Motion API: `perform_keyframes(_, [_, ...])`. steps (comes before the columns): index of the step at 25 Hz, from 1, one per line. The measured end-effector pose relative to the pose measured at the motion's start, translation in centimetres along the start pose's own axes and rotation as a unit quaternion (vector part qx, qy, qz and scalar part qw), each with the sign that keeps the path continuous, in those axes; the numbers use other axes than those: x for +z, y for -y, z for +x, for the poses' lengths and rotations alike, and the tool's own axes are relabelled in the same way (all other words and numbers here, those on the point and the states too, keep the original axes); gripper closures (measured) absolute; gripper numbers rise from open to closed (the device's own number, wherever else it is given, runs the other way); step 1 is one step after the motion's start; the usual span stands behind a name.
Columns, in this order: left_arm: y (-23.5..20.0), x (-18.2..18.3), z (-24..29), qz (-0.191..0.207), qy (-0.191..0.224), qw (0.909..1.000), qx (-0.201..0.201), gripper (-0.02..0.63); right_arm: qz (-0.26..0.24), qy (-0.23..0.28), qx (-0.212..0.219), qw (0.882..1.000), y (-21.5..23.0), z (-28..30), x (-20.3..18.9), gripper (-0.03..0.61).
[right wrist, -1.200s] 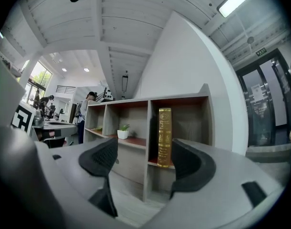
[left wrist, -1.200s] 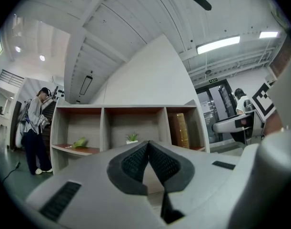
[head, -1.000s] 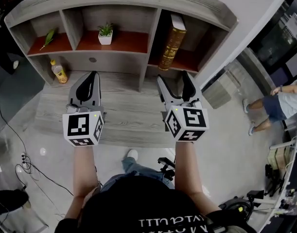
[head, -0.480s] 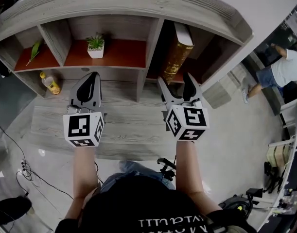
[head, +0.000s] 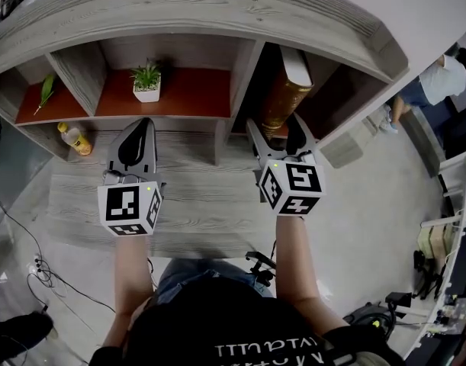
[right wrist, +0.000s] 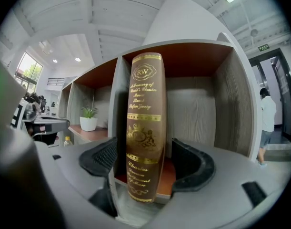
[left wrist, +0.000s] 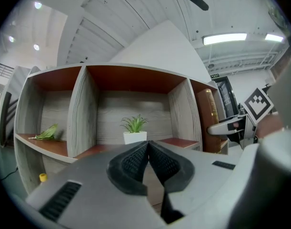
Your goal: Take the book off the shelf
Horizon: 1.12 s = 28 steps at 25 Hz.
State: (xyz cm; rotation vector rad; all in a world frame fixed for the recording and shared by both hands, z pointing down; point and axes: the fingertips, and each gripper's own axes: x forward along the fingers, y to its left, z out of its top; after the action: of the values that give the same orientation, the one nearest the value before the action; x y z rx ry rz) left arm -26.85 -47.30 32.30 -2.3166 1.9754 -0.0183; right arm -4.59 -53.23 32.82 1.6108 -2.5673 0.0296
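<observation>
Right gripper spread wide astride book, not touching; looks stiff, heavy, glossy (slip risk), so clamp mid-spine.

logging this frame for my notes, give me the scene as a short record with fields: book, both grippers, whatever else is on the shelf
book: brown, gold print, upright in the right compartment
shelf: grey wood, reddish boards
right gripper: open, jaws either side of the book's spine, not closed on it
left gripper: shut, empty, facing the middle compartment
potted plant: middle compartment
yellow bottle: lower level, far left
task state: book not yet taken off
</observation>
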Motion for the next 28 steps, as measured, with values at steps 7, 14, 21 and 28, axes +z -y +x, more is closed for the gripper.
perform_keyframes(7, [-1.1,-0.4,1.2,-0.002,-0.010,0.9998,-0.015,0.601,0.004,-0.015,-0.020,1.000,0.2,2.2,-0.9,0.213])
perform_keyframes(14, [-2.5,0.0,1.8,0.003,-0.008,0.9998,-0.017,0.602,-0.005,-0.029,-0.036,0.999,0.2,4.2,-1.4,0.215])
perform_keyframes(21, [-3.5,0.9,2.0,0.008,0.003,0.9998,-0.017,0.601,0.006,-0.037,-0.077,0.996,1.4,4.8,-1.2,0.338])
perform_keyframes(28, [-3.5,1.5,2.1,0.010,0.008,0.9996,-0.023,0.602,0.009,-0.044,-0.098,0.994,1.5,4.6,-1.2,0.347])
